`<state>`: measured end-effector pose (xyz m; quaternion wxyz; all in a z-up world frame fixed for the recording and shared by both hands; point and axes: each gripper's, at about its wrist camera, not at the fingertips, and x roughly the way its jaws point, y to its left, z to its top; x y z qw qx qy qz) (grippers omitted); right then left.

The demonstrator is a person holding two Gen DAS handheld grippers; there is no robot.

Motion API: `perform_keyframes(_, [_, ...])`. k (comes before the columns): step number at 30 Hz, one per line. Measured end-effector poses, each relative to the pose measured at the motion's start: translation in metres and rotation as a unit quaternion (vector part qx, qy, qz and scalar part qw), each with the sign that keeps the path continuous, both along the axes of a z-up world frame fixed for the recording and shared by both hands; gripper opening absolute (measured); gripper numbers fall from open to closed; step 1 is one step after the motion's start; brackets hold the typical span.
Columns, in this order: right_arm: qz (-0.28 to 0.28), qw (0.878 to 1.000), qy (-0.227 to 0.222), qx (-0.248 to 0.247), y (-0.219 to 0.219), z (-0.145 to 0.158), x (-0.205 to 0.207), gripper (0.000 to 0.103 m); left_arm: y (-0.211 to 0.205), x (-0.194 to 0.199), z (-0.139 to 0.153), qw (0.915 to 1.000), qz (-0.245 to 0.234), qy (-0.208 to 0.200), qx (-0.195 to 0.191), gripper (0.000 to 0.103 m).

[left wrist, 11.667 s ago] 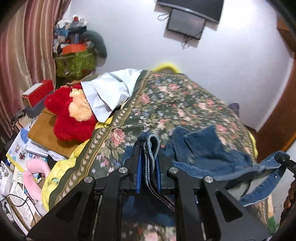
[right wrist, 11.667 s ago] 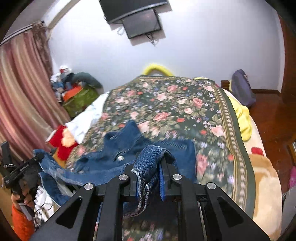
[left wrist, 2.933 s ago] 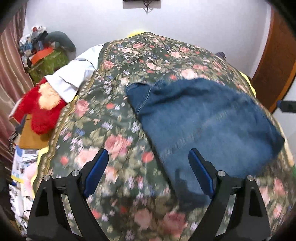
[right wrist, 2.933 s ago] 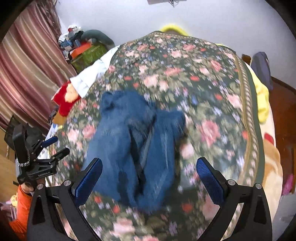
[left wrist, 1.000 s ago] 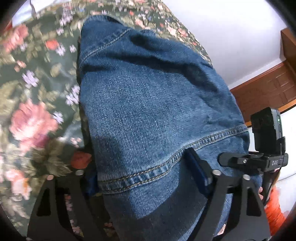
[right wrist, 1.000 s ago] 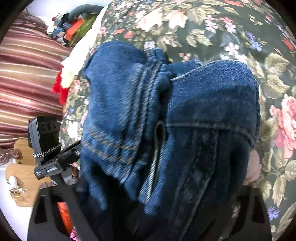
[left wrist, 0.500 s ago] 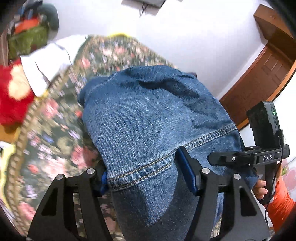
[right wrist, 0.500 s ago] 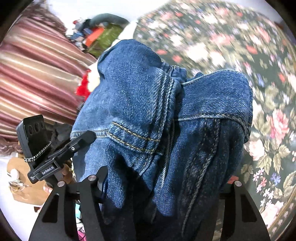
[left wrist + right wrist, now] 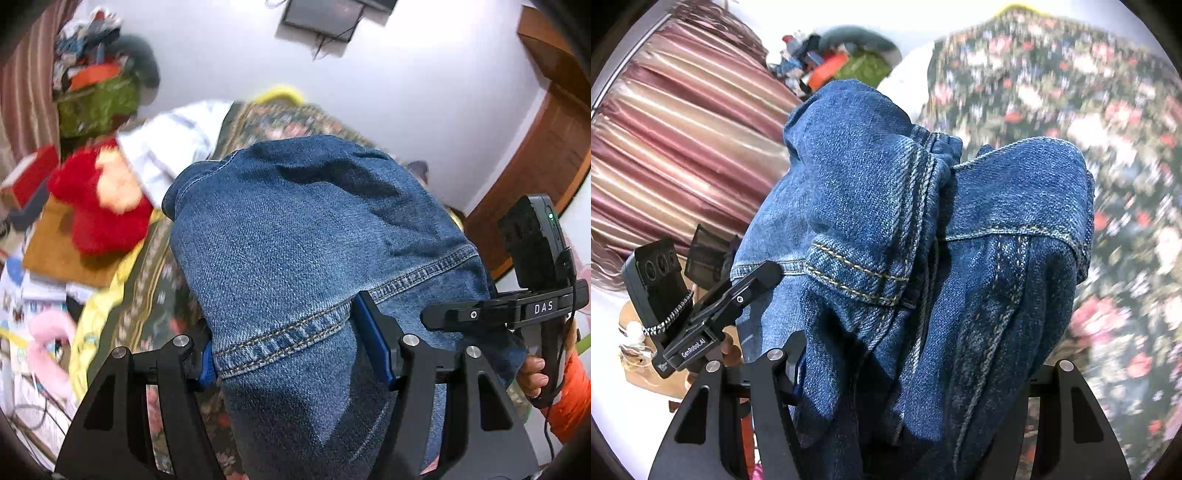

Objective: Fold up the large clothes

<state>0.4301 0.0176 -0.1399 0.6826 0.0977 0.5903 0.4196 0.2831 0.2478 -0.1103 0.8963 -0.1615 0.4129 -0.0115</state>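
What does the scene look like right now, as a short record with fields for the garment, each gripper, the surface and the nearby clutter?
garment: folded denim jeans, bundled and lifted
left gripper: shut on the jeans at a stitched seam
right gripper: jeans bundle fills it; right finger hidden
surface: floral bedspread behind and below the jeans
clutter: red plush toy beside the bed, striped curtain

One denim garment (image 9: 314,236), two hand-held grippers (image 9: 295,354) (image 9: 916,365), one red plush toy (image 9: 96,206), one floral bedspread (image 9: 1108,110).
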Motion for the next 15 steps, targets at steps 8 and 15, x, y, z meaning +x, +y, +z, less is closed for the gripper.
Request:
perform_keyframes(8, [0.044, 0.996, 0.024, -0.075, 0.03, -0.099, -0.002, 0.063, 0.005, -0.002, -0.105, 0.9962, 0.021, 0.084, -0.012, 0.064])
perform_keyframes(15, [0.054, 0.992, 0.023, -0.114, 0.028, -0.134, 0.002, 0.064, -0.023, -0.013, -0.119, 0.994, 0.009, 0.069, 0.084, 0.068])
